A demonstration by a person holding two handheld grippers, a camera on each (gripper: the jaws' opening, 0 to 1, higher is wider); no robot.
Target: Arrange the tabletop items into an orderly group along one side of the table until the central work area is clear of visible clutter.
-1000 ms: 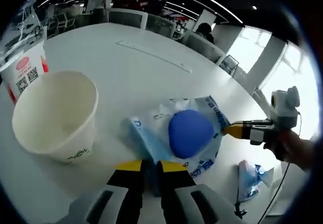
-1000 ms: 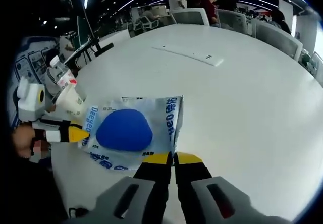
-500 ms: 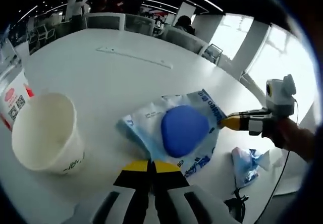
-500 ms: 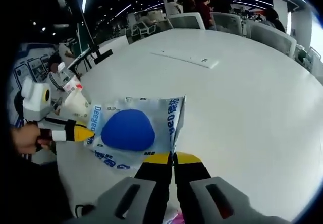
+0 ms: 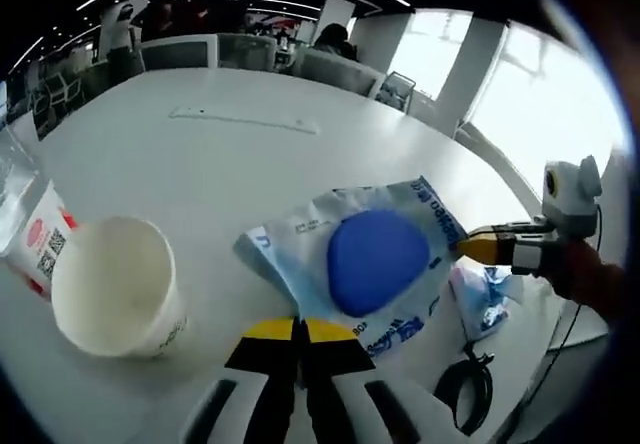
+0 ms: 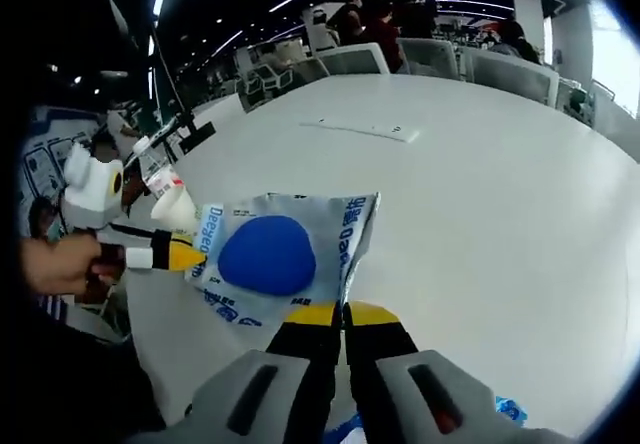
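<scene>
In the left gripper view, the left gripper [image 5: 297,329] pinches the bag [image 5: 372,260] at lower centre; the right gripper [image 5: 478,248] nips its far edge at right. A cup [image 5: 115,299] sits lower left.

In the right gripper view, the right gripper [image 6: 343,314] clamps the bag [image 6: 275,257] at centre, with the left gripper [image 6: 192,255] on its left edge.

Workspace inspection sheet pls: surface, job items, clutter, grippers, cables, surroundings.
Surface: white table, centre mostly bare, a flat strip lying far across.
Job's things: blue-printed pouch with a blue dome; white paper cup, upright; red-and-white carton beside the cup.
Clutter: crumpled blue wrapper near the table edge.
Grippers: left gripper shut on the pouch's near edge; right gripper shut on the opposite edge.
Cables: black cable looped at the table edge.
Surroundings: chairs and people beyond the table.
</scene>
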